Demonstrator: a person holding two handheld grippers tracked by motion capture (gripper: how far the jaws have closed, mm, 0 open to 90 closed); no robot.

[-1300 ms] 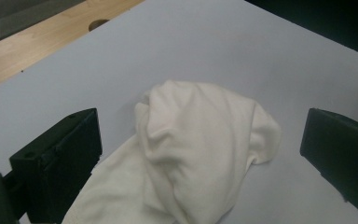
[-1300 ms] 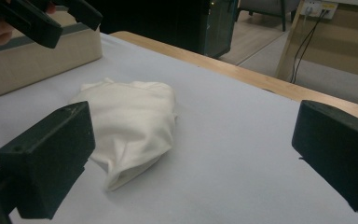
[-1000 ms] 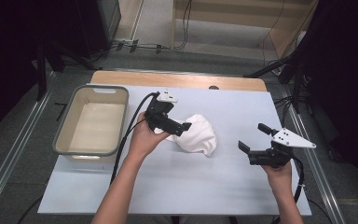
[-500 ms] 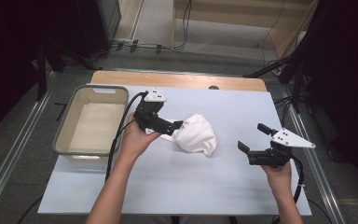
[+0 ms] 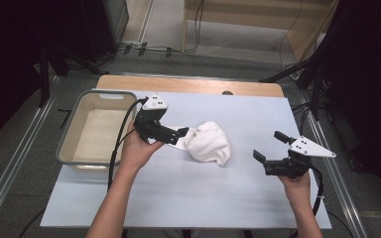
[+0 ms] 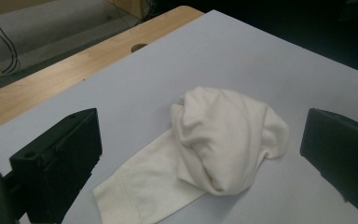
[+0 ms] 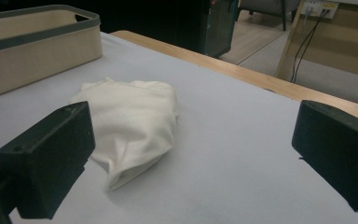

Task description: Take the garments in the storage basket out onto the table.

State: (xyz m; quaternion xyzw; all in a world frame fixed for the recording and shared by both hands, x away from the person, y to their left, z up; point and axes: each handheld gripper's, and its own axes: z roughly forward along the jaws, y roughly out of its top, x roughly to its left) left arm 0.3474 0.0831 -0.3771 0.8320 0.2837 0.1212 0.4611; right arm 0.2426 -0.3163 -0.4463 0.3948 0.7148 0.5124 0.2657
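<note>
While your left gripper (image 5: 180, 136) sits just beside the white cloth (image 5: 207, 143), its jaws are spread wide and hold nothing; the left gripper view shows the cloth (image 6: 219, 144) lying between them but not touched. That cloth is bunched mid-desk (image 5: 178, 198), with a flat tail pointing toward the left gripper. Your right gripper (image 5: 270, 148) is released too, hovering well apart from the cloth on the right side. A beige bin (image 5: 69, 141) stands at the desk's left edge.

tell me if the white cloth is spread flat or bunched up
Bunched up. The white cloth sits in a rounded heap with one flat end trailing toward the left gripper.
</note>
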